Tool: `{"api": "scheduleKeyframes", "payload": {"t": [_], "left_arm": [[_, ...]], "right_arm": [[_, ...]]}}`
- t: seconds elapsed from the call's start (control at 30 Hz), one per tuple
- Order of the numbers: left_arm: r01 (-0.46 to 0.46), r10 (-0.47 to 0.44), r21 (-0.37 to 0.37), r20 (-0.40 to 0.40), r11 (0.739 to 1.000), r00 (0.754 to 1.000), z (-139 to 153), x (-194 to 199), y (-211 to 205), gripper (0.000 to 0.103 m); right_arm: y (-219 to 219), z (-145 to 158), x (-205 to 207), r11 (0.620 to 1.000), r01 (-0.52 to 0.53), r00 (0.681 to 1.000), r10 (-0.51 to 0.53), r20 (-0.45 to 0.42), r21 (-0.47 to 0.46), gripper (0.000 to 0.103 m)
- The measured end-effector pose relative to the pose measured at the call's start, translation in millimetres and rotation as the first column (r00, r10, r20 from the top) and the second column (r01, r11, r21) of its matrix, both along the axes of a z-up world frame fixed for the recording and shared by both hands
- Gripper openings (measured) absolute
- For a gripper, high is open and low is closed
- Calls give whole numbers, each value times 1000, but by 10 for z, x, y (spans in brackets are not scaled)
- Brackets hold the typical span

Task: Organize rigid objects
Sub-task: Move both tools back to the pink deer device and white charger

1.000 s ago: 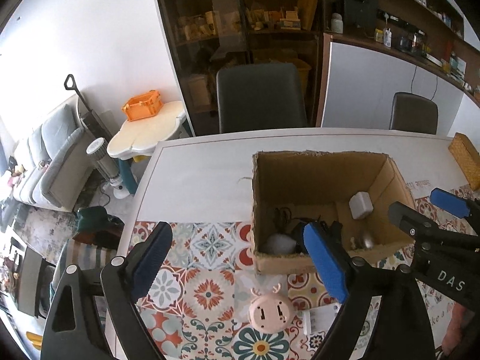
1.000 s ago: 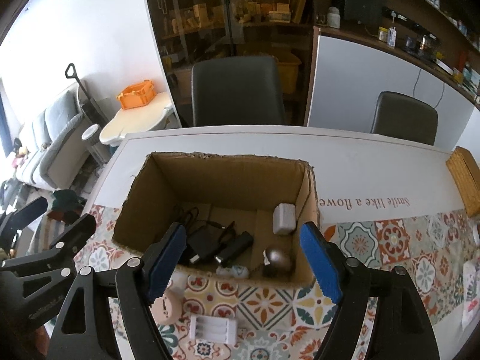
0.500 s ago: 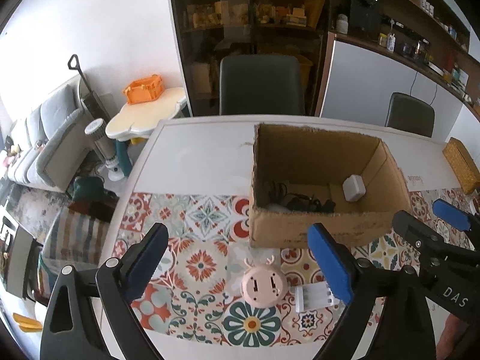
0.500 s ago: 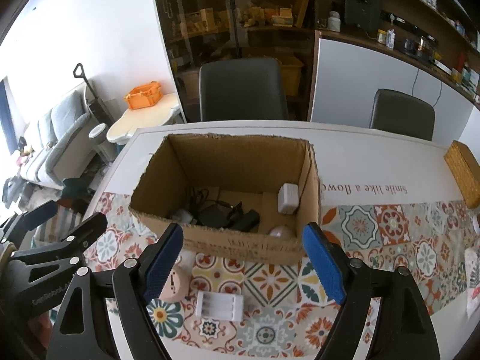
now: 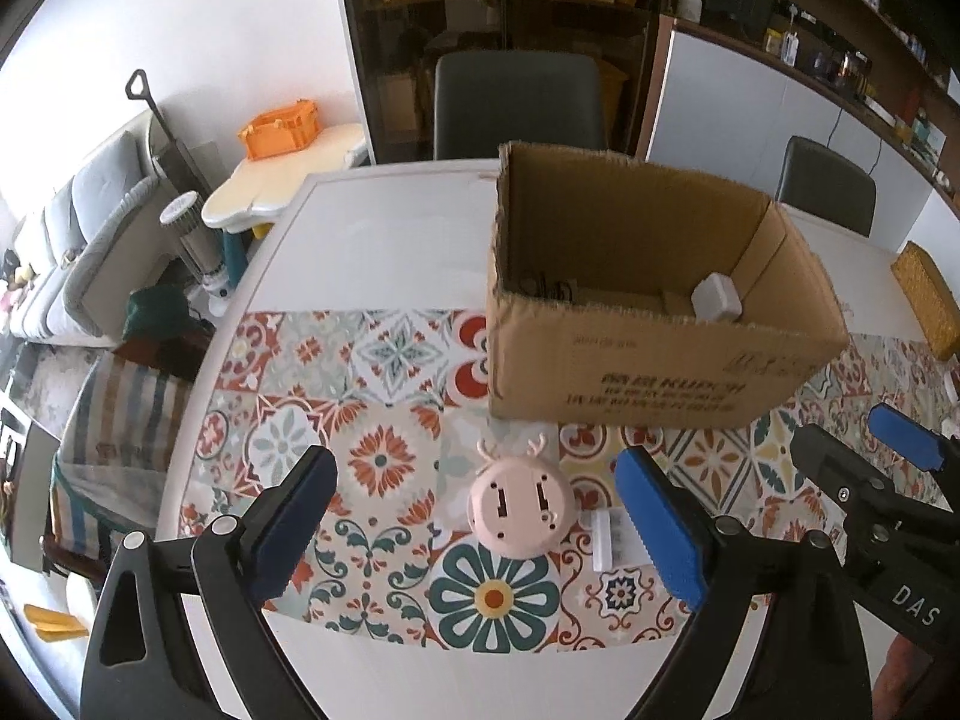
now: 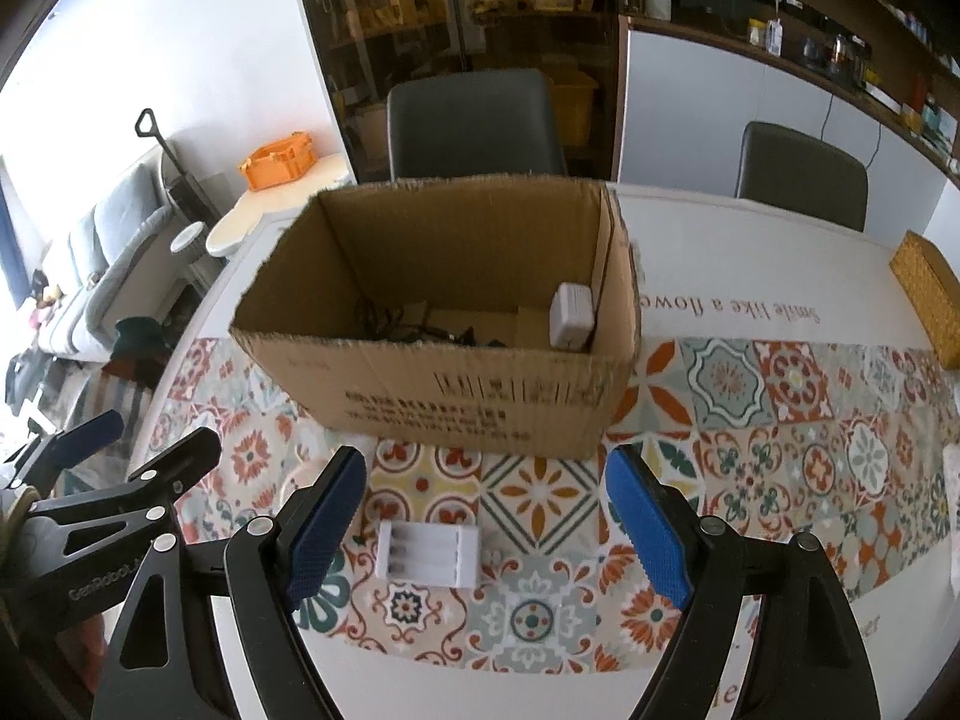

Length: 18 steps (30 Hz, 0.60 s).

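Your left claw [image 5: 474, 531] hung spread wide and empty above the bench [image 5: 384, 240], with the pink round gadget [image 5: 519, 509] lying between its fingers, underside up, its two little antlers pointing away from you toward the cardboard box [image 5: 648, 372]. Your right claw [image 6: 483, 531] was likewise spread and empty, with the white battery holder [image 6: 429, 553] lying flat just inside its left finger.

The holder looked like hard moulded plastic: light, stiff, unlikely to crush, though probably a bit slick on its smooth faces. Its long axis ran left to right across your view, with the slots running the same way. You would have done best to pinch it across the short sides, near the middle, so it did not swing.

The pink gadget also looked like a light rigid shell. Being round, it has no real long axis; a grip across its widest part, clear of the thin antlers, seemed safest.

The box stood just beyond both, open-topped, already holding a white adapter [image 6: 571, 317] and dark cables [image 6: 414, 330].
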State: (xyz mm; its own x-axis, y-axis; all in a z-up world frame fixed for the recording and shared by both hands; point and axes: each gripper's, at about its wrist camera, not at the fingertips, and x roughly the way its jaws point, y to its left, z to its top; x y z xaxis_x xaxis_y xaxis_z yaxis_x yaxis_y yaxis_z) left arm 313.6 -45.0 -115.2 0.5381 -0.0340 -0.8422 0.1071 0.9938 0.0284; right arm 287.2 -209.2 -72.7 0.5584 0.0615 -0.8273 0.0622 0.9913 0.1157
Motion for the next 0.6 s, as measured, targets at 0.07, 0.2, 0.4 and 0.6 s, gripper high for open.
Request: {"api": "scheduleKeyframes", "payload": {"t": [0.07, 0.2, 0.4, 0.6], "left_arm": [[4, -4, -3, -17, 1000, 1000, -68, -4, -13, 95], [16, -15, 6, -46, 1000, 999, -208, -11, -56, 95], [25, -24, 8, -85, 1000, 996, -418, 13, -112, 95], [25, -24, 10, -119, 1000, 993, -597, 69, -140, 95]], "right_arm": [[-3, -47, -18, 1000, -3, 1000, 3, -5, 3, 82], [-3, -155, -50, 1000, -6, 1000, 6, -17, 2, 82], [-5, -375, -68, 1000, -8, 998, 8, -64, 10, 82], [-11, -526, -65, 1000, -7, 996, 8, -92, 12, 82]]}}
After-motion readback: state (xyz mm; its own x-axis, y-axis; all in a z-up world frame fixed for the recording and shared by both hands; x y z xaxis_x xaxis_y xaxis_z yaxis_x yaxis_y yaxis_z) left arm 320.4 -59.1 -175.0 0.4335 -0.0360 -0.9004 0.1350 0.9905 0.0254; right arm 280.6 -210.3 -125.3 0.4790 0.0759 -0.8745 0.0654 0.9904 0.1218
